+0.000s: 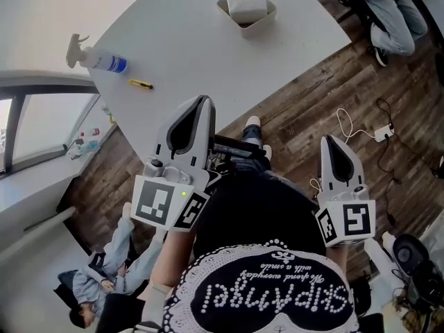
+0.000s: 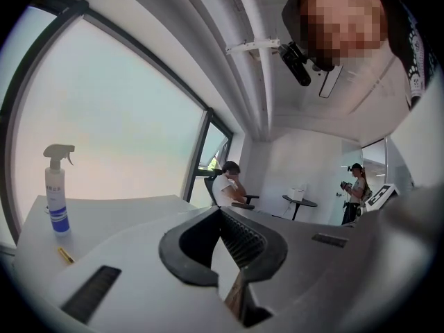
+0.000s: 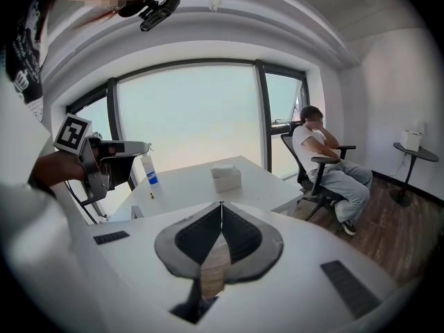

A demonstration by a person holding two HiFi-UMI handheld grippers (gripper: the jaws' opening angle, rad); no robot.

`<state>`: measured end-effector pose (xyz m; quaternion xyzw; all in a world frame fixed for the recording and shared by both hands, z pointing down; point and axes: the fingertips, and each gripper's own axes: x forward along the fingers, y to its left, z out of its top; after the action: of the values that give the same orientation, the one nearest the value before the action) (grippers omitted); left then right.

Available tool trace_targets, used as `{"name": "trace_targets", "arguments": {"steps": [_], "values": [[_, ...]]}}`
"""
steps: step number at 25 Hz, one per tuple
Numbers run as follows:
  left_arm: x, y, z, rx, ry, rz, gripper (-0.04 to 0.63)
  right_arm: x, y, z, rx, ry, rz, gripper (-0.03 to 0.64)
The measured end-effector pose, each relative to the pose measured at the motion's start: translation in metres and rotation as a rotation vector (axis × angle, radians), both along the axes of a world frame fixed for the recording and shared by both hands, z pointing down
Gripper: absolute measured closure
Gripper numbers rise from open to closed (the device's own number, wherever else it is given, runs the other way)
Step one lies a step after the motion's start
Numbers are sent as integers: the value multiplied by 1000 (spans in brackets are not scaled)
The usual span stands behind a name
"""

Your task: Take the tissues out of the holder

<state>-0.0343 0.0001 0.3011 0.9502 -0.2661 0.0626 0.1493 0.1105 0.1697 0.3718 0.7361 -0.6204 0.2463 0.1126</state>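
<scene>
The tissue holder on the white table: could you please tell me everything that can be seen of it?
The holder is a low, open-topped box, off-white, squarish with rounded corners, and it looks like smooth plastic. It stands upright and level on the white table, near the edge that faces the seated person. A white block of tissues fills its middle and rises a little above the rim. Only the table under it and the tissues inside it touch it.
</scene>
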Motion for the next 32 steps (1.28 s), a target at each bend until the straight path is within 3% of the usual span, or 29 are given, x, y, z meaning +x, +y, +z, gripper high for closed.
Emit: {"name": "trace_targets", "arguments": {"steps": [11,32], "values": [[1,-59,3,-7,-3,-15,594,2,-56,-2,-9,-39,-11,604],[11,-90,17,-34,-3,-28,594,16,-95,3,-22,-34,-30,604]]}}
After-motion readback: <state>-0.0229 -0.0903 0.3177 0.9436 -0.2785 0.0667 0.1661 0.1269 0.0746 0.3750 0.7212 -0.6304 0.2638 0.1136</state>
